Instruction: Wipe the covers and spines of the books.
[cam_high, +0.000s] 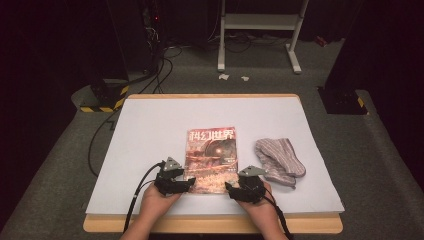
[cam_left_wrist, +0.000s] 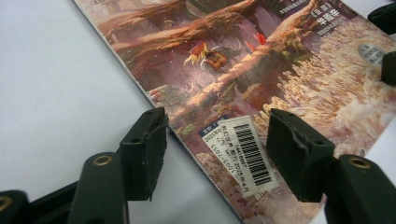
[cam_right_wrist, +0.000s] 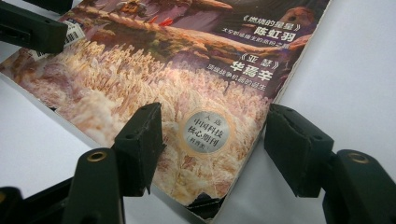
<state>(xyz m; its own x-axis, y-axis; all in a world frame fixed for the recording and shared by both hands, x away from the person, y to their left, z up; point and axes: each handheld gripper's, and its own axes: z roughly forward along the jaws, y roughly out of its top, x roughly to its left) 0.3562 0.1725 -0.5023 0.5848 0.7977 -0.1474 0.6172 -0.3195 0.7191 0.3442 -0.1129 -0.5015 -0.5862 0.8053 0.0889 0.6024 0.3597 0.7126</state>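
Lying flat at worktop (cam_high: 150, 125) centre: magazine (cam_high: 211, 160) | striped cloth (cam_high: 279, 161) at its 3 o'clock, just apart | left tongs (cam_high: 186, 183) at its 7 o'clock corner, jaws apart astride the barcode edge, gripping nothing | right tongs (cam_high: 229, 187) at 5 o'clock corner, likewise open

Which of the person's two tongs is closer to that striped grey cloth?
The right. The right tongs sit at the magazine's near right corner, just left of the striped cloth. The left tongs are at the magazine's near left corner, with the magazine between them and the cloth.
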